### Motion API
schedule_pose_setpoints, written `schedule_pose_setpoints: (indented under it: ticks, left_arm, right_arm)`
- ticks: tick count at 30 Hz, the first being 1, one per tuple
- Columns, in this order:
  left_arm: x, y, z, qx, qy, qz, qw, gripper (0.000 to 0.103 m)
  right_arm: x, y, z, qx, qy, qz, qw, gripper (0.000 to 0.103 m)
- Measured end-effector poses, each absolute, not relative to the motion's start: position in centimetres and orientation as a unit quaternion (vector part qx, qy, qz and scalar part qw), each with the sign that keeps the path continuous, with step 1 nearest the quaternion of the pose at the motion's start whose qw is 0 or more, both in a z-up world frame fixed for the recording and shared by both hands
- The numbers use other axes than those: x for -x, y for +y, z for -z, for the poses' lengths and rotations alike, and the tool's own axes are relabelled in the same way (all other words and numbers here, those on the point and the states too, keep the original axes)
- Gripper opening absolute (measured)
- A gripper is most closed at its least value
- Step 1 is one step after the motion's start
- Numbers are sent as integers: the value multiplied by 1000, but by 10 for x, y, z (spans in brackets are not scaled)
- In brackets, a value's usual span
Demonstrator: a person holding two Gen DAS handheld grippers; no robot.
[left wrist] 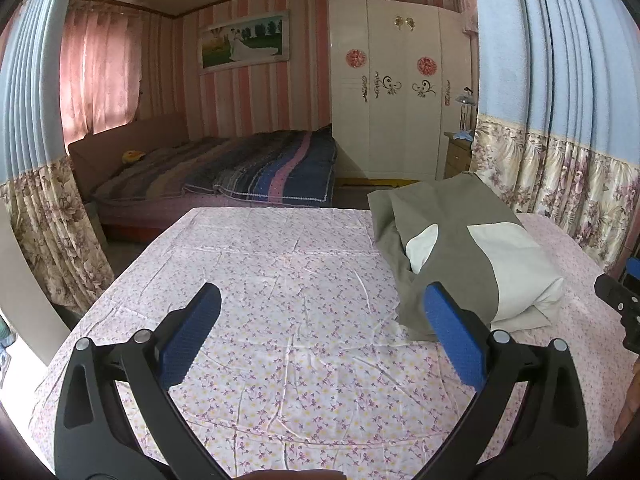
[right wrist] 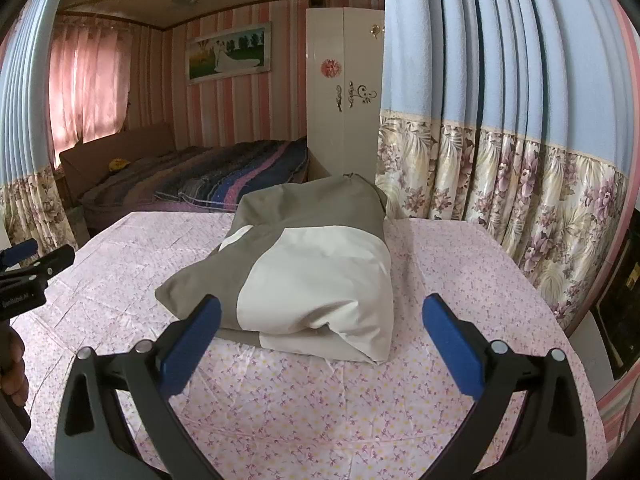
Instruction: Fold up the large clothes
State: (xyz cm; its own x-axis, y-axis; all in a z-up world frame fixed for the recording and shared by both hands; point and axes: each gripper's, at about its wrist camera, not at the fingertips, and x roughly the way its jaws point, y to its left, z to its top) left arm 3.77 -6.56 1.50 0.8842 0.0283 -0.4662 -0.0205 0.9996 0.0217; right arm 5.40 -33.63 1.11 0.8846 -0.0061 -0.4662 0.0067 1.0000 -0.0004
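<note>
1. Left hand-held gripper: jaws spread wide, empty, above the floral sheet.
2. Right hand-held gripper: also spread, empty.
3. Folded grey-white garment lay on the bed's right side, long axis running away from the cameras.

The flowery sheet is flat and bare in front of the left gripper, so a gripper could slide across it all the way to the far edge. The big folded bundle (grey and white, puffy and tall) sits right in front of the right gripper and blocks that side, with only thin strips of sheet beside it. The long curtain hangs close along the right edge of the sheet, and both grippers have their fingers spread wide with nothing between them.
</note>
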Motion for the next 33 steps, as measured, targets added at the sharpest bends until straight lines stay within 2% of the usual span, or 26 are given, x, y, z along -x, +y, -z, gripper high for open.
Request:
schedule_pose_setpoints:
  ticks: [33]
  left_arm:
    - [-38, -56, -13, 13, 238, -1, 971, 100]
  right_arm:
    - [-55, -345, -3, -6, 248, 5, 969, 101]
